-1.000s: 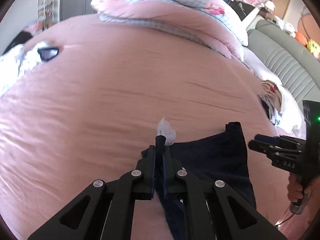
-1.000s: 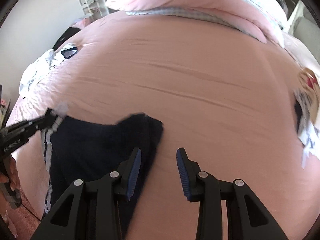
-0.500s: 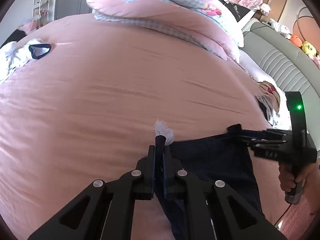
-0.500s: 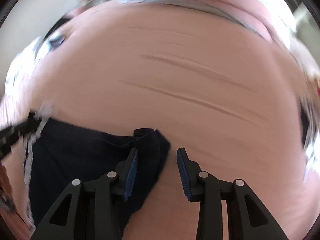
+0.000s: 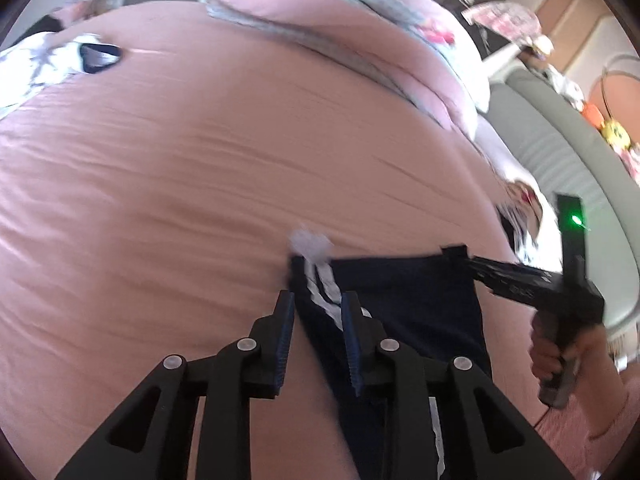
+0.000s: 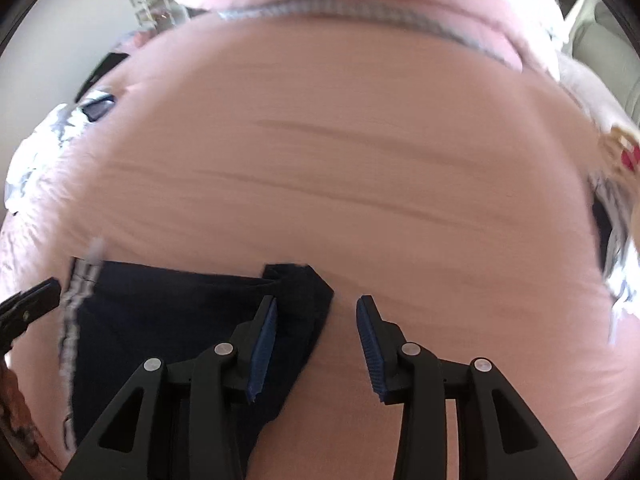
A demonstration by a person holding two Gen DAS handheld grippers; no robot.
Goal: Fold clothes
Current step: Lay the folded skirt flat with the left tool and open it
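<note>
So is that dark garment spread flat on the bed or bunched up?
Mostly spread flat: the dark garment lies smooth on the pink bed, with its right corner slightly folded over.

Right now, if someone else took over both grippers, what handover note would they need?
Left gripper: its jaws have just been opening and stand apart around the white-striped edge of the dark navy garment, no longer clamped on it.
Right gripper: open over the garment's other top corner, not gripping.
The garment lies spread on the pink bed sheet, top edge straight between both grippers.
Done: garment laid out flat.
Left: make the folds; other clothes wait at the bed's far edge.
</note>
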